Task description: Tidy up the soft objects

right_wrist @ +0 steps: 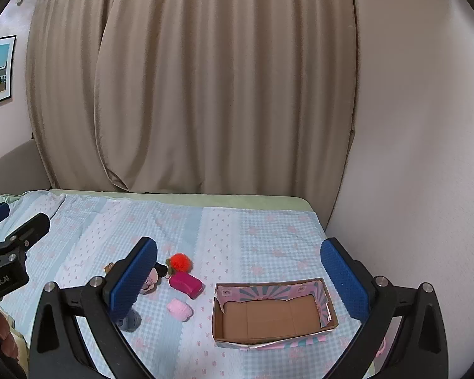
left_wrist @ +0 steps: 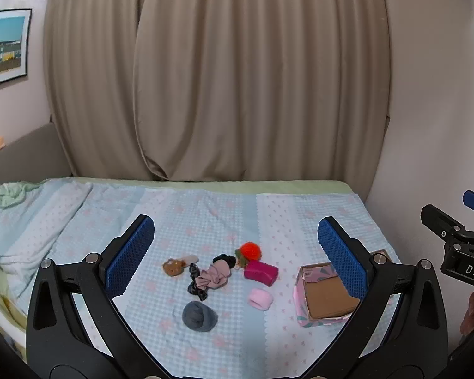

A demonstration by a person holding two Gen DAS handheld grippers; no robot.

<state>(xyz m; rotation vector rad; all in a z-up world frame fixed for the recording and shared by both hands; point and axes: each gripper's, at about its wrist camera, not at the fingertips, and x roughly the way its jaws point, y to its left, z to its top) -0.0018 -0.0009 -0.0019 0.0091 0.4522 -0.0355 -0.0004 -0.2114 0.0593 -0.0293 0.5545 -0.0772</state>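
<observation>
Small soft things lie loose on the bed: a grey knit ball (left_wrist: 199, 316), a pale pink roll (left_wrist: 260, 298), a magenta pouch (left_wrist: 261, 273), a red-orange pompom (left_wrist: 251, 250), a mauve and black bow (left_wrist: 209, 278) and a brown bear piece (left_wrist: 173, 266). An empty cardboard box (right_wrist: 270, 317) with pink patterned sides stands to their right. My left gripper (left_wrist: 235, 255) hovers open above the pile, nothing between its blue pads. My right gripper (right_wrist: 238, 279) is open too, held over the gap between the pouch (right_wrist: 186, 284) and the box; its left finger hides part of the bow.
The bed has a blue checked cover (left_wrist: 205, 214). Beige curtains (left_wrist: 218, 79) hang behind it and a white wall (right_wrist: 426, 158) closes the right side. A crumpled blanket (left_wrist: 25, 221) lies at the left, under a framed picture (left_wrist: 3, 47).
</observation>
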